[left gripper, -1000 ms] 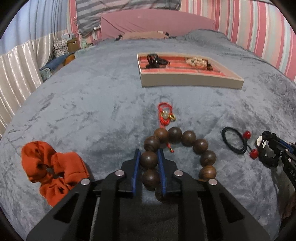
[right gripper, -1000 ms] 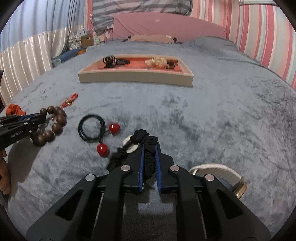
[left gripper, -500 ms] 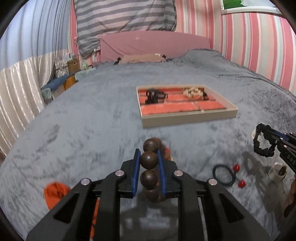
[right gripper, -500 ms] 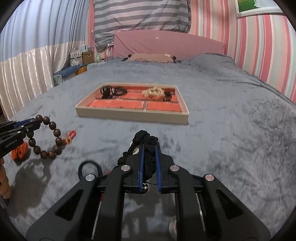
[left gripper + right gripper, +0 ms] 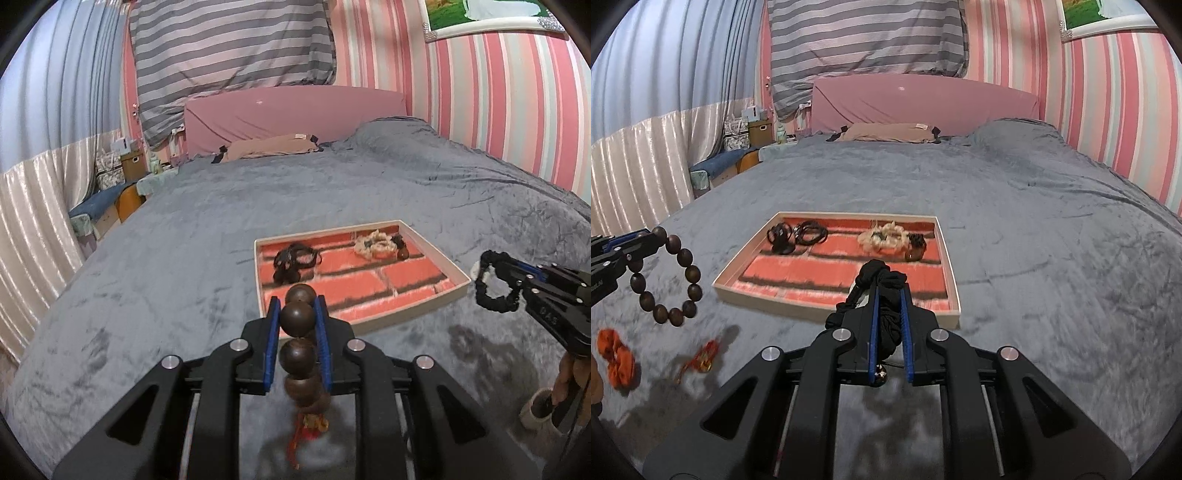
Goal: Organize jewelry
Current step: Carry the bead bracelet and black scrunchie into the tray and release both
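My left gripper (image 5: pixel 297 308) is shut on a brown wooden bead bracelet (image 5: pixel 297 319) and holds it in the air just short of the tray (image 5: pixel 454 291). The bracelet also shows hanging in the right wrist view (image 5: pixel 689 275). My right gripper (image 5: pixel 888 291) is shut on a black scrunchie (image 5: pixel 882 278), held above the tray's near edge (image 5: pixel 834 312). The scrunchie also shows in the left wrist view (image 5: pixel 493 282). The tray has a red brick-pattern lining and holds black hair ties (image 5: pixel 796 234) and a cream scrunchie (image 5: pixel 884 236).
On the grey blanket lie an orange scrunchie (image 5: pixel 615 354), a red cord charm (image 5: pixel 701 358) and a beige ring-shaped item (image 5: pixel 541 410). A pink headboard (image 5: pixel 923 101) and a tan pillow (image 5: pixel 886 132) are at the far end.
Both grippers have lifted their items off the blanket and moved forward toward the tray, which is now closer. The black hair tie with red balls is out of view.
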Motion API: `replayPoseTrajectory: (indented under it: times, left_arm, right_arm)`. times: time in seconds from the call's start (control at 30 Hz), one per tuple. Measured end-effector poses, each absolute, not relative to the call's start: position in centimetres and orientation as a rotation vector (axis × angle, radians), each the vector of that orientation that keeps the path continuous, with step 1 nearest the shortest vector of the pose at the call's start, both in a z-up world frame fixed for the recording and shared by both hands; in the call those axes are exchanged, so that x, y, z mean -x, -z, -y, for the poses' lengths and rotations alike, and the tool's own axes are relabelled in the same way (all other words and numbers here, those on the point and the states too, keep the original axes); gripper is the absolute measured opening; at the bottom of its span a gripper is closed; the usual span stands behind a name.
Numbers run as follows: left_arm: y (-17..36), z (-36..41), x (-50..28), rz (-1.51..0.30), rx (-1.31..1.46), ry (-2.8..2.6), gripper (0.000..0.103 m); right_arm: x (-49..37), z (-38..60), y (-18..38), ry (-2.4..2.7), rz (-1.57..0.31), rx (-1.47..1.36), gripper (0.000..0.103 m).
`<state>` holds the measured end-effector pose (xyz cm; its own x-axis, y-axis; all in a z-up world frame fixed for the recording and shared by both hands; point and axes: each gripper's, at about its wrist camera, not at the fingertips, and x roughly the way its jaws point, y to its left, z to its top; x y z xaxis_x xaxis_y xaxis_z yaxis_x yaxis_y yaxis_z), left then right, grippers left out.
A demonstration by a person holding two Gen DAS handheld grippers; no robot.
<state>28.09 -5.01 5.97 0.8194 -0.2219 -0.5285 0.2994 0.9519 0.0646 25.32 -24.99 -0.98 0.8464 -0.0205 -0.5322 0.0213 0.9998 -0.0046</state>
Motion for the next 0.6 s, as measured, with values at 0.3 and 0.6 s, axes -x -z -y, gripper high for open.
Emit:
replayPoseTrajectory:
  times: [0.3,0.6]
  left_arm:
    - [-6.0,8.2,-34.8,-0.582,-0.141,0.292,0.019]
    - [-2.5,11.1,-42.5,-0.679,-0.133,0.272,0.019]
  right_arm:
    - [-33.0,25.6,1.0,0.027,-0.592,0.017,0.011]
    - [-40.5,26.7,4.2,0.044,-0.689,-0.007,0.011]
